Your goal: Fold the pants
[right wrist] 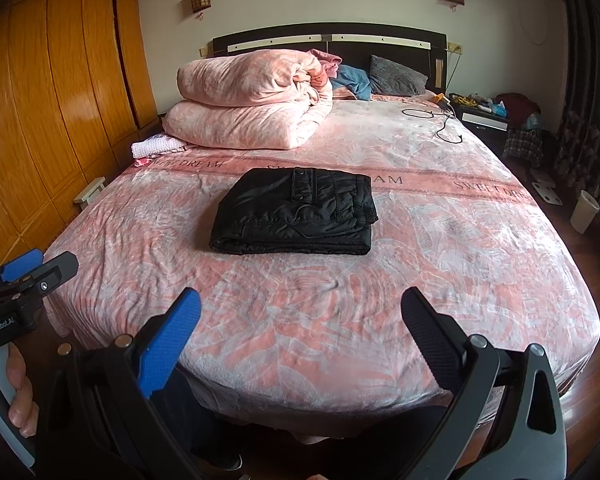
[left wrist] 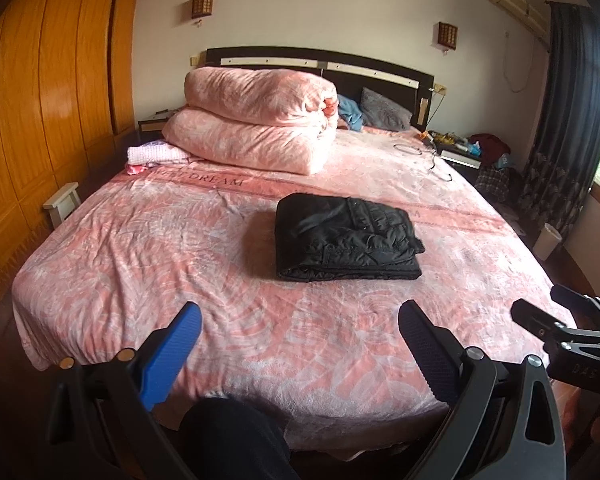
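Black quilted pants lie folded into a compact rectangle in the middle of the pink bed; they also show in the right wrist view. My left gripper is open and empty, held back over the bed's near edge, well short of the pants. My right gripper is open and empty too, also back at the near edge. The right gripper shows at the right edge of the left wrist view, and the left gripper at the left edge of the right wrist view.
A folded pink duvet is stacked at the head of the bed, with a small pink cloth beside it. A black cable lies at the bed's far right. A wooden wardrobe stands left; a cluttered nightstand and white bin right.
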`<state>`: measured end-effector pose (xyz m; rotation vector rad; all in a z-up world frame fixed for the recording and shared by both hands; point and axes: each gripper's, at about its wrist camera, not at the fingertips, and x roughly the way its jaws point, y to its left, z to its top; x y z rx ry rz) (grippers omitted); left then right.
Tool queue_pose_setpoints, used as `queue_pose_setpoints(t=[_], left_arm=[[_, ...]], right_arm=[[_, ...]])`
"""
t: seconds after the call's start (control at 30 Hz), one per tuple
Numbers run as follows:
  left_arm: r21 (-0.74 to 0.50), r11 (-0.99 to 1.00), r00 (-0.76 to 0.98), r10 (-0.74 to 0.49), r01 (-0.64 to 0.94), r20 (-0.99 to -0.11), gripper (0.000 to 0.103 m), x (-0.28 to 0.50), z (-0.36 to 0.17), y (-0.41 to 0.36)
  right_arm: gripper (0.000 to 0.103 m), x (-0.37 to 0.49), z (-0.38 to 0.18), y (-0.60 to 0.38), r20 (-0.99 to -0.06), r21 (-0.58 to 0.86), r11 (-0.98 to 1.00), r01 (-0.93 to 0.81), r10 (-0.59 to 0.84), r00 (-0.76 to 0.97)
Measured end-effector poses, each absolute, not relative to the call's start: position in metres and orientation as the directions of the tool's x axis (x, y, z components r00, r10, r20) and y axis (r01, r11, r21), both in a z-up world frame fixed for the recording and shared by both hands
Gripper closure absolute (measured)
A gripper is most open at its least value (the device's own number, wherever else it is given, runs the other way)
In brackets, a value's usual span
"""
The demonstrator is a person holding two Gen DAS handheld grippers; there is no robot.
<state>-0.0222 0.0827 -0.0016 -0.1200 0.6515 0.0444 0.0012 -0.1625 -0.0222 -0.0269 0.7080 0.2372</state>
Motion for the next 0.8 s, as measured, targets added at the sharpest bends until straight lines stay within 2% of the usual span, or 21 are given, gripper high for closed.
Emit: queue_pose_setpoints(t=[0.27,0.8], left_arm=[[-0.051,0.994,0.815,0.051,-0.098,-0.577,0.004,-0.023,0.0008,0.0778],[-0.056,0.99,0.799,0.069,-0.128,-0.597,0.004,-0.0213,0.0,0.0839]], right_arm=[[0.003,0.0037,-0.0252,-0.1639,-0.649,0.056,0.973,-0.222,0.205,0.733],[0.003,0.0051,-0.0276,-0.1658,-0.65,0.057,0.974,-0.221,0.204,0.732]])
